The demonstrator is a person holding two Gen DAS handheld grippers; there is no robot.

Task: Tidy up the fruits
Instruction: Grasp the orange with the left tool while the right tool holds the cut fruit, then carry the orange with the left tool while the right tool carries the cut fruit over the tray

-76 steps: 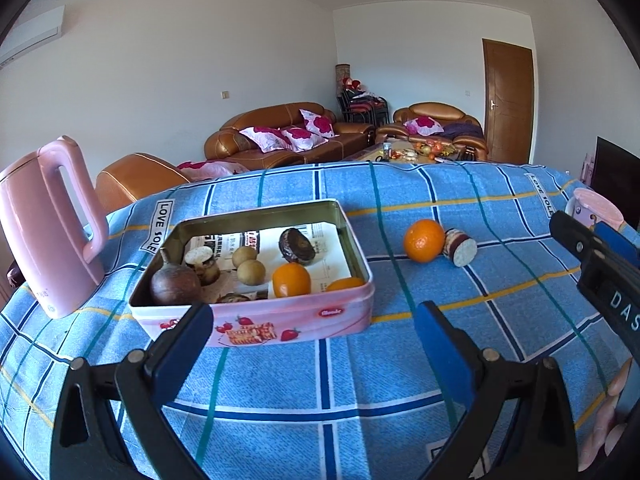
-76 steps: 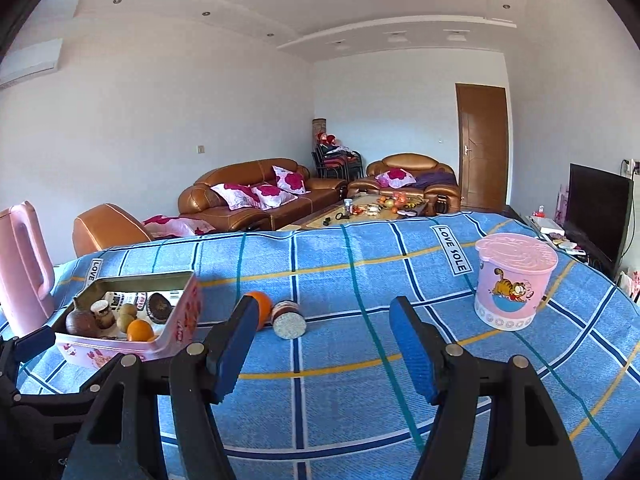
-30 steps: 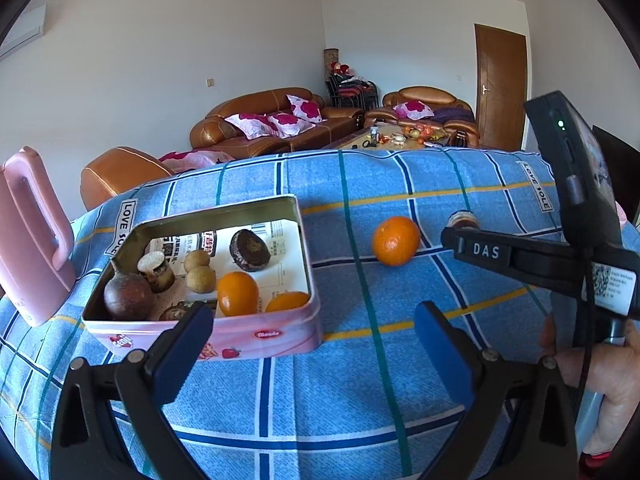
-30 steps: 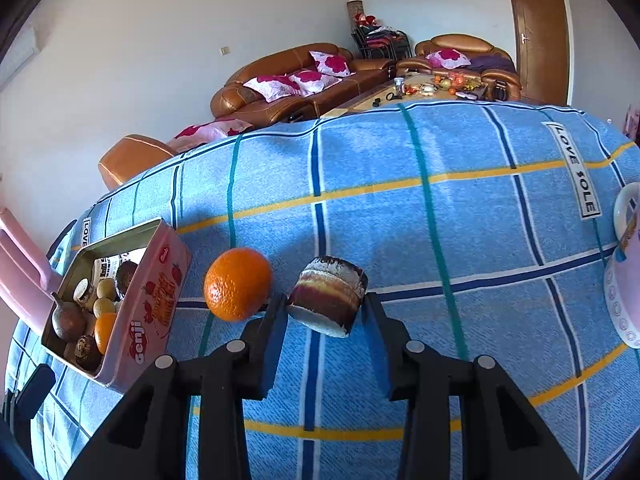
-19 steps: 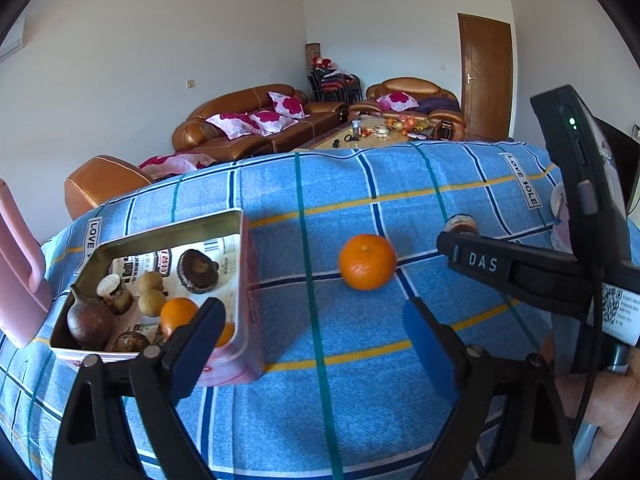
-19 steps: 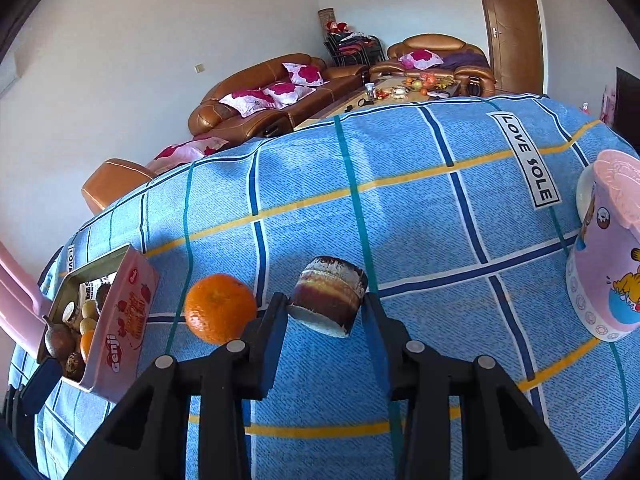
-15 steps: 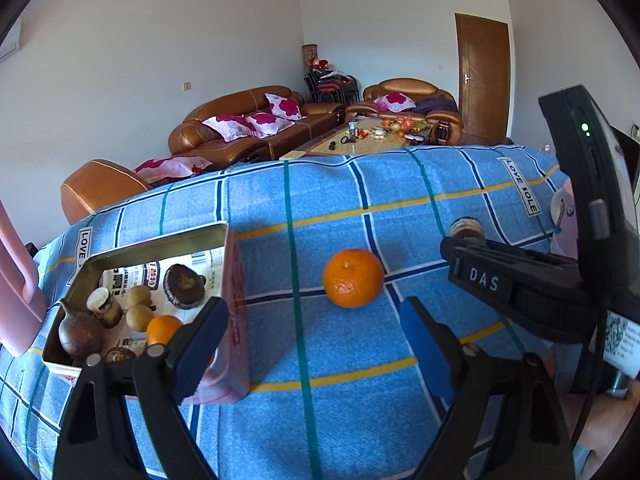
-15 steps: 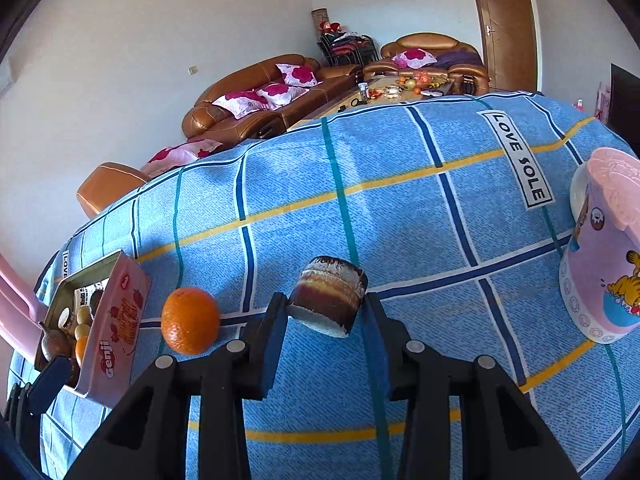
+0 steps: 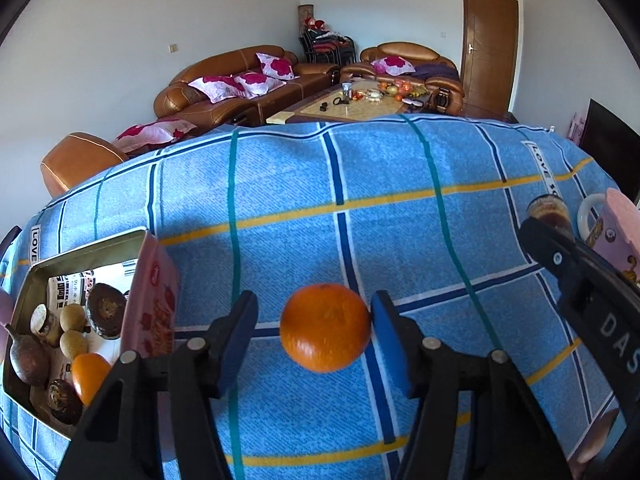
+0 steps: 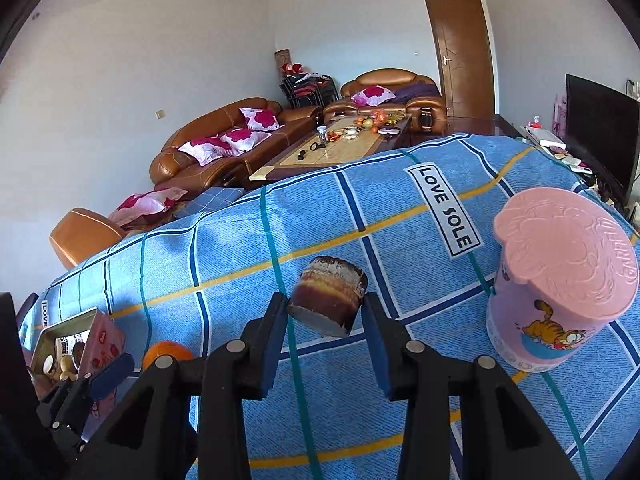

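Observation:
An orange (image 9: 325,328) sits on the blue checked cloth between the fingers of my left gripper (image 9: 314,334); the right pad touches it, the left pad stands apart, so the gripper is open around it. My right gripper (image 10: 325,316) is shut on a brown cut fruit piece (image 10: 328,295) and holds it above the cloth. That piece also shows at the right of the left wrist view (image 9: 546,212). The pink tin (image 9: 154,300) at the left holds several fruits, among them an orange (image 9: 90,372). The table orange shows low left in the right wrist view (image 10: 166,354).
A pink lidded cartoon cup (image 10: 556,292) stands on the cloth at the right, close to my right gripper. The tin shows far left in the right wrist view (image 10: 106,334). Sofas and a coffee table stand beyond the table's far edge.
My left gripper has moved forward to the orange and narrowed around it. My right gripper has carried the brown piece to the right, toward the pink cup.

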